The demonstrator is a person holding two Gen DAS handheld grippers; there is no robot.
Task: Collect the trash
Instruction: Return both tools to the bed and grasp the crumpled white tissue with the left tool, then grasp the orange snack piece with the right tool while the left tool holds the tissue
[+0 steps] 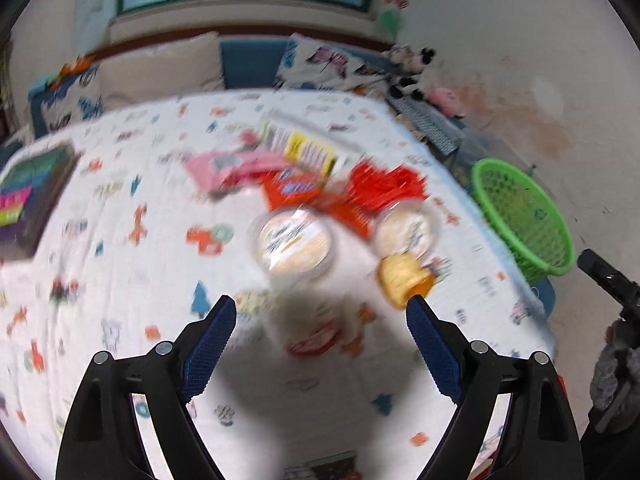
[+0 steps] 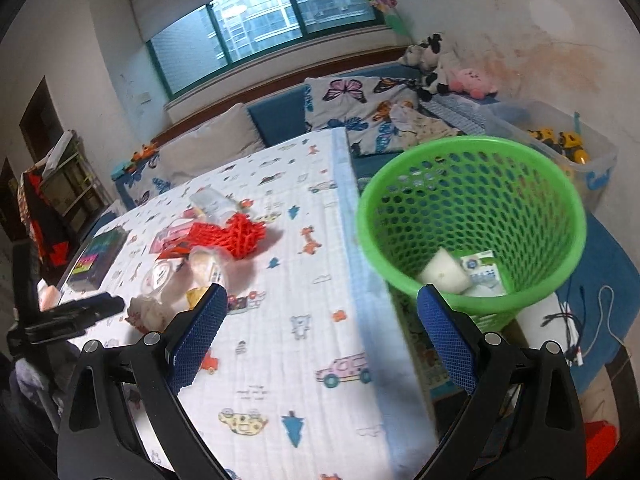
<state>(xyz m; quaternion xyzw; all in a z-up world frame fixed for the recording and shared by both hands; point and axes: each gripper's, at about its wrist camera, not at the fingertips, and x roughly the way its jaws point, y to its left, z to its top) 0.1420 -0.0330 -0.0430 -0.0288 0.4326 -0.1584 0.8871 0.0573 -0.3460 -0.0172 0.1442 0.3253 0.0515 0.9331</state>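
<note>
The left gripper (image 1: pixel 320 312) is held spread and empty above the patterned tablecloth (image 1: pixel 120 280), with a white cup (image 1: pixel 308 320) lying between its fingers. Beyond it two round lidded tubs (image 1: pixel 294 240) (image 1: pixel 408 230) and red wrappers (image 1: pixel 384 188) are seen, blurred. The right gripper (image 2: pixel 322 300) is likewise spread, empty. Beside the table, the green basket (image 2: pixel 472 216) is seen holding one white cup (image 2: pixel 444 272) and one carton (image 2: pixel 482 270).

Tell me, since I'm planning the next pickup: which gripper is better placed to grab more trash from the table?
Left. The left gripper is open above the trash pile, a cup just ahead. The right gripper, open and empty, faces the green basket.
</note>
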